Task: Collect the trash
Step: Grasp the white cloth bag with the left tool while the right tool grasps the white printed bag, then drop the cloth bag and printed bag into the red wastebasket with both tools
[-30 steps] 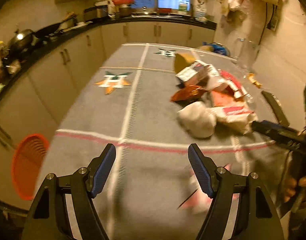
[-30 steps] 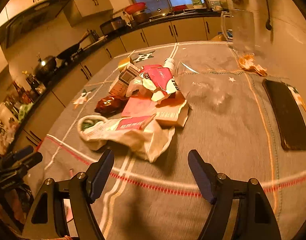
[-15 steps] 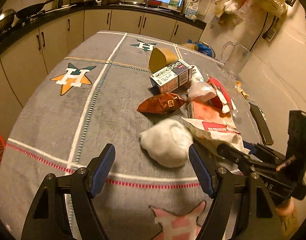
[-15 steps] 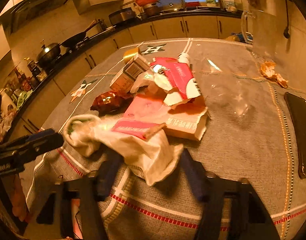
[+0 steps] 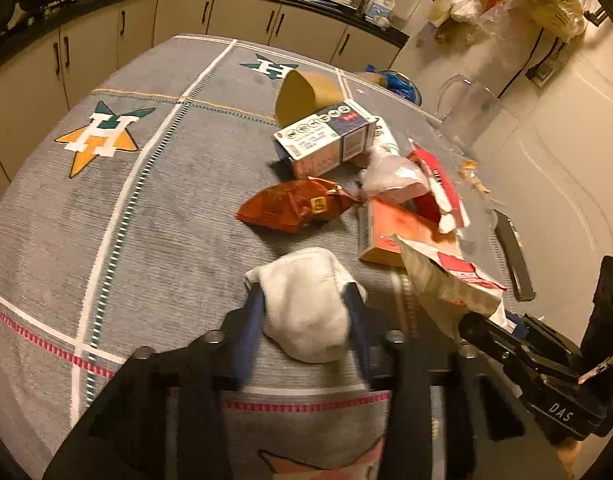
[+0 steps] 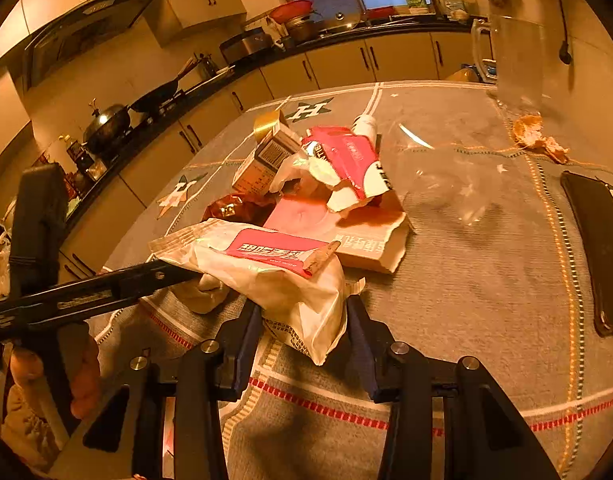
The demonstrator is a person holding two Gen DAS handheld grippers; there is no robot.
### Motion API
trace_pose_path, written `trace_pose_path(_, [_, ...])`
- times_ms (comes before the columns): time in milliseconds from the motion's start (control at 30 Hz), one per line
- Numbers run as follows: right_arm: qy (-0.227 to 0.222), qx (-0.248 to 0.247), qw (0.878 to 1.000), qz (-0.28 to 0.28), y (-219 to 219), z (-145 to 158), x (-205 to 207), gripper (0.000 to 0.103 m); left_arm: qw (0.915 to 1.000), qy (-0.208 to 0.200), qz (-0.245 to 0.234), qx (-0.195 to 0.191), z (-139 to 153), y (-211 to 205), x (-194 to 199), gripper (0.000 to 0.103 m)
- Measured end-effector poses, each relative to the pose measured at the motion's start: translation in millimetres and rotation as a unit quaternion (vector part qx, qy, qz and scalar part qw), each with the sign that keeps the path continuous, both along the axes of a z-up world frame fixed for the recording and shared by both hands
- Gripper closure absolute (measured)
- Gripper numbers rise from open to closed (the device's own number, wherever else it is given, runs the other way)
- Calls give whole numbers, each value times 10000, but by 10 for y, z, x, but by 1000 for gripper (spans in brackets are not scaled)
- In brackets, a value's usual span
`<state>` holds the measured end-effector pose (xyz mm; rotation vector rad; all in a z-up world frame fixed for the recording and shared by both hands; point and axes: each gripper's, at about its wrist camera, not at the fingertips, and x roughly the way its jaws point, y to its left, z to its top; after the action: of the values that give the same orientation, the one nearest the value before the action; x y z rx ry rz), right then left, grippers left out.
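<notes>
Closing left tool (image 5: 304, 316) on white wad (image 5: 306, 304) at worktop's (image 5: 126, 200) six o'clock; closing right tool (image 6: 304, 320) on cream wrapper (image 6: 274, 276). Next: finishing both pinches, lifting clear, seeking bin.

Your table (image 5: 106, 240), grey star-patterned cloth, carries: 1 white wad (image 5: 306, 304), 1 red snack bag (image 5: 294, 204), cartons, wrappers, 1 dark phone (image 6: 598, 248), peel scraps (image 6: 534, 136).

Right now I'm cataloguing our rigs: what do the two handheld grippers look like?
Both match: the left gripper and right gripper have black angular frames, silver bolts and blue-padded jaws. The right gripper's body carries white "DAS" lettering.
</notes>
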<state>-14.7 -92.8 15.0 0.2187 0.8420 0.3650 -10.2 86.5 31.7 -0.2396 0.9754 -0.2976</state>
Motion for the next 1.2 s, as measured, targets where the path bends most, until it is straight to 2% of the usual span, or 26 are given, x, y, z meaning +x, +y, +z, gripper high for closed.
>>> trace_pose_path(67, [-15,-14,10000,0,-6,22,-28,57,10000,-74,25,44,36,-10,-41,77])
trace_pose_path(267, [-75,-45,10000,2,1,73,-118,57,9990,-331,271,130,208,110,-278,78])
trace_pose_path(567, [-215,-38,9997,127,124,203,-269,57,9918,-899,876,232,603,583,-874,78])
trace_pose_path(833, [-295,-126,9989,334,341,304,-409,57,9745,-1260,1721,701,784,1172,-1406,78])
trace_pose_path(1200, [-362,-243,9955,843,887,410,-540,57,9485,-1157,2855,743,693,2173,-1928,78])
